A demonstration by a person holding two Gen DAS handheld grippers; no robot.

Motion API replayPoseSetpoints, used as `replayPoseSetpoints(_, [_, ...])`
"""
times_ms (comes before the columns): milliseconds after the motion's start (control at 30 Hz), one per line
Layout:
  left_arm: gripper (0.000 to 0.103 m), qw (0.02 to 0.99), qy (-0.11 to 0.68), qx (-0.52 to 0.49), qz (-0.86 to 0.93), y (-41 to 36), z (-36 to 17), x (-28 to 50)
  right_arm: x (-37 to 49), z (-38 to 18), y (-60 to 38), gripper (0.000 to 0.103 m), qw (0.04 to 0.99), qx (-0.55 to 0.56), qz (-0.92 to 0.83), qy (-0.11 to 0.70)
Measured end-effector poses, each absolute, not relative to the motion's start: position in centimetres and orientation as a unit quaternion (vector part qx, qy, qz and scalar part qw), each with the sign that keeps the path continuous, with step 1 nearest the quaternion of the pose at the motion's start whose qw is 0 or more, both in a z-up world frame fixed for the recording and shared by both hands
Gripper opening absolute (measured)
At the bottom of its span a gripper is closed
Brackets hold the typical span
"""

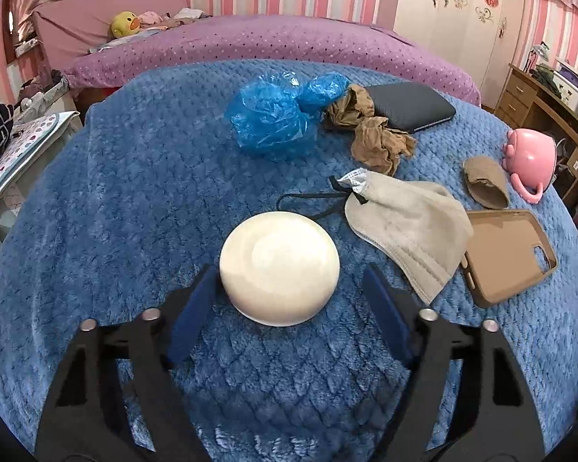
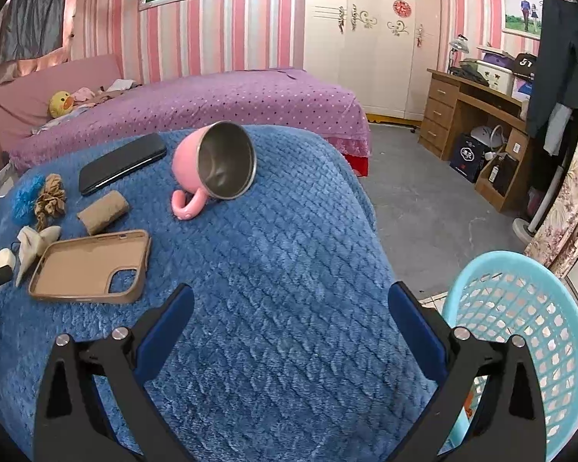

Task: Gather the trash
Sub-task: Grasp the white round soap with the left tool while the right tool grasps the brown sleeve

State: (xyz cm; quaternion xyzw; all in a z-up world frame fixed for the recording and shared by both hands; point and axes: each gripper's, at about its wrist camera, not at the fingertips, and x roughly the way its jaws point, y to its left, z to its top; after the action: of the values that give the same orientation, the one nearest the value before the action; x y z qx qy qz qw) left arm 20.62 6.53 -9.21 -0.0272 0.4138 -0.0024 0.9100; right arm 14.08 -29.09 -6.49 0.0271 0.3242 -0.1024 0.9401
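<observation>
Fingers flanking white bowl, blue blanket, pink-striped bedroom

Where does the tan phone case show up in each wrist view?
Left wrist: phone case at the right edge, open side up, just right of the mask.
Right wrist: phone case at lower left, below the cardboard roll.
Shared landmark: the pink cup lying on its side on the blue blanket.
</observation>
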Motion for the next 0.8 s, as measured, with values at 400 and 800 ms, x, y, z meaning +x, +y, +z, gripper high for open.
replayPoseSetpoints(400, [0.061, 0.924, 0.38, -0.034, 0.001, 7.9, -7.5, 19.1, 13.6, -6.0, -26.4, 0.098, 0.946, -0.005, -0.077, 0.313])
replayPoseSetpoints(800, [0.061, 0.938, 0.338, -0.065, 0.051, 11.4, -5.0, 19.3, 16.8, -4.9, -19.4, 0.098, 0.95, -0.046, 0.011, 0.309])
